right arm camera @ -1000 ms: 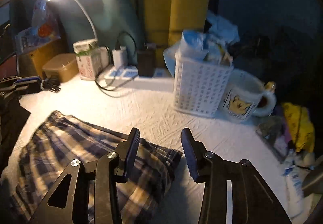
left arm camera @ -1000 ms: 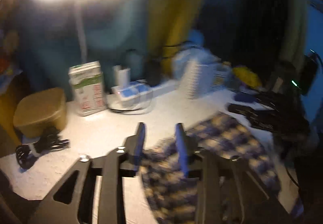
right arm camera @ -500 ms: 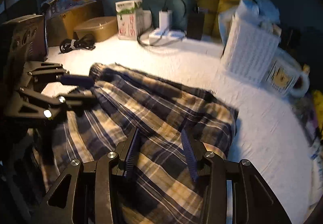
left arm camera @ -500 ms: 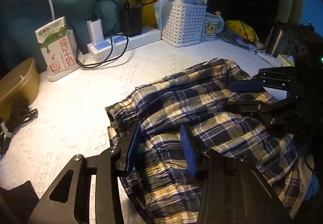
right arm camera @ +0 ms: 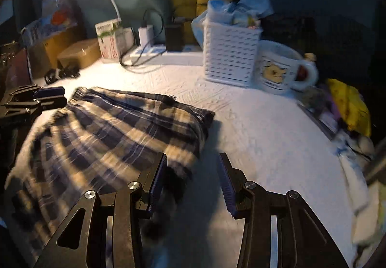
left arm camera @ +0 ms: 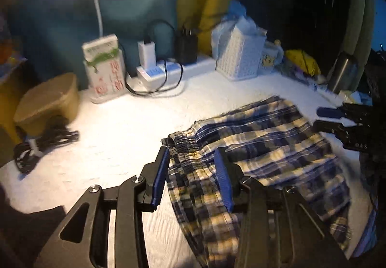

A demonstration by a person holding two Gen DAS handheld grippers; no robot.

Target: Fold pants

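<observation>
The blue, black and cream plaid pants (left arm camera: 260, 147) lie folded on the white textured table (left arm camera: 115, 137). They also show in the right wrist view (right arm camera: 115, 137). My left gripper (left arm camera: 193, 176) is open and empty, just above the gathered waistband end. My right gripper (right arm camera: 191, 178) is open and empty, above the pants' right edge and the bare table. Each gripper shows in the other's view: the right gripper (left arm camera: 337, 118) at the pants' far side, the left gripper (right arm camera: 41, 96) by the waistband.
Along the back stand a milk carton (left arm camera: 105, 70), a power strip with chargers (left arm camera: 159, 70), a white basket (right arm camera: 229, 51) and a mug (right arm camera: 282, 67). A tan box (left arm camera: 48, 101) and a coiled cable (left arm camera: 43, 145) sit left. Clutter (right arm camera: 347, 106) lies right.
Both grippers have lifted and drawn back from the pants, staying open. The views now tilt up toward the back of the table, and the pants lie flat below.
</observation>
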